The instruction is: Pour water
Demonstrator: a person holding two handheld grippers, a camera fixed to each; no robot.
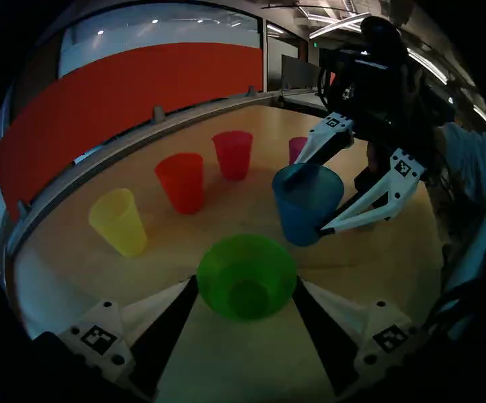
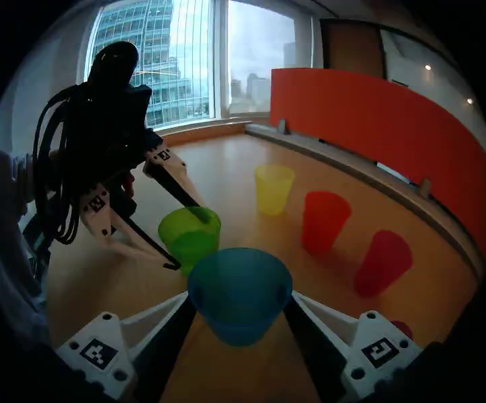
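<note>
Green cup [image 1: 246,269] clamped in left tool [image 1: 245,283] — blue cup [image 2: 239,282] clamped in right tool [image 2: 240,297] — coded squares [image 1: 99,339] on both.

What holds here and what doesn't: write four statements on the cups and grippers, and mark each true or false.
1. The orange cup stands between the yellow cup and the red cup. True.
2. The right gripper holds the yellow cup. False: it holds the blue cup; the yellow cup stands on the table.
3. The left gripper grips the green cup. True.
4. The green cup is upside down. False: its mouth faces up.
</note>
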